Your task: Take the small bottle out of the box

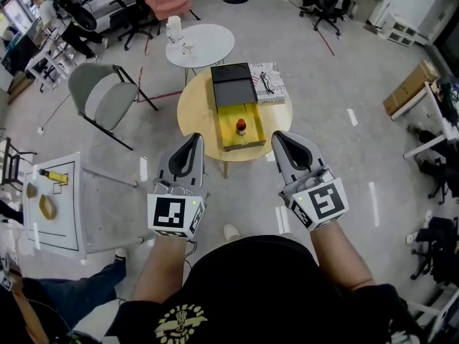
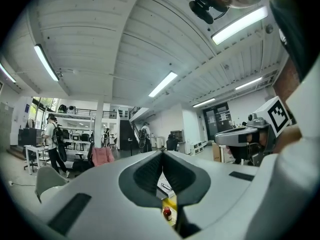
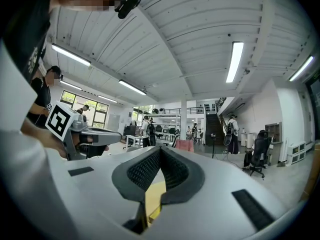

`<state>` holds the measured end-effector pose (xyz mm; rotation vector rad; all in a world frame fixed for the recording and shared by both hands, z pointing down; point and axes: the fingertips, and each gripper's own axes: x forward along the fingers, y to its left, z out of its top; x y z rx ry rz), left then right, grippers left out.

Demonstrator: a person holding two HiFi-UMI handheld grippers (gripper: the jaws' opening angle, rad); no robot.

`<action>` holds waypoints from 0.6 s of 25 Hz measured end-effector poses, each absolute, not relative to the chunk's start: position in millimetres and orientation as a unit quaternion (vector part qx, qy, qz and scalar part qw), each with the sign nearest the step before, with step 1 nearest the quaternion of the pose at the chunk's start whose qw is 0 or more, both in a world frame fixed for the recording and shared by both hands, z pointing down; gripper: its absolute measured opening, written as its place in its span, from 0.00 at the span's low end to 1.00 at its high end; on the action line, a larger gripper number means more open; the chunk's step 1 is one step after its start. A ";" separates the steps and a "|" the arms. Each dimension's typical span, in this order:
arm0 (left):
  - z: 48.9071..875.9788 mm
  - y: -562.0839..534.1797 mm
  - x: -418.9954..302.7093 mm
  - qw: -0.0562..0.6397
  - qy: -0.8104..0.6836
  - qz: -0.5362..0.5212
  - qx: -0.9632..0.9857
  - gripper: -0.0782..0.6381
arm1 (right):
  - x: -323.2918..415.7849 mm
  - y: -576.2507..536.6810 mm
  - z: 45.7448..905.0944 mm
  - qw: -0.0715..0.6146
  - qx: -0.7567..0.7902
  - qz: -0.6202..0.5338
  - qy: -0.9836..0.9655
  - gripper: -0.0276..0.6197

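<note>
A small brown bottle with a red cap (image 1: 241,126) stands upright in an open yellow box (image 1: 242,140) on a round wooden table (image 1: 197,113). The box's black lid (image 1: 232,84) lies folded back behind it. Both grippers hover above the floor on the near side of the table, tips pointing at the box. My left gripper (image 1: 194,140) is shut and empty, as is my right gripper (image 1: 279,137). Through the left gripper view's closed jaws (image 2: 162,157) the bottle (image 2: 167,213) shows below. The right gripper view's closed jaws (image 3: 160,152) show only the yellow box (image 3: 152,199).
A printed magazine (image 1: 268,82) lies beside the lid. A small white round table (image 1: 203,45) stands behind, with a grey chair (image 1: 105,96) to the left. A white side table (image 1: 56,205) holding a few small items sits at my left. People stand far off.
</note>
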<state>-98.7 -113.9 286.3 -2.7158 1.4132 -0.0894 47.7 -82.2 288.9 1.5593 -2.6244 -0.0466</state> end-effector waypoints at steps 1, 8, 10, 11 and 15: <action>285.7 -116.0 -102.0 0.040 0.459 -0.027 -0.887 0.13 | 44.0 -83.4 286.9 0.045 0.512 -0.018 -0.858 0.06; 287.2 -124.0 -125.3 0.037 0.453 -0.015 -0.890 0.13 | 20.6 -87.7 282.8 0.055 0.518 -0.026 -0.853 0.06; 287.8 -125.4 -134.4 0.033 0.460 -0.010 -0.888 0.13 | 12.9 -85.3 282.2 0.061 0.515 -0.029 -0.855 0.06; 287.6 -125.6 -137.7 0.032 0.461 -0.006 -0.887 0.13 | 11.1 -84.3 281.6 0.062 0.515 -0.030 -0.854 0.06; 292.7 -127.4 -143.5 0.026 0.460 -0.003 -0.888 0.13 | 8.9 -83.4 281.1 0.066 0.520 -0.032 -0.851 0.06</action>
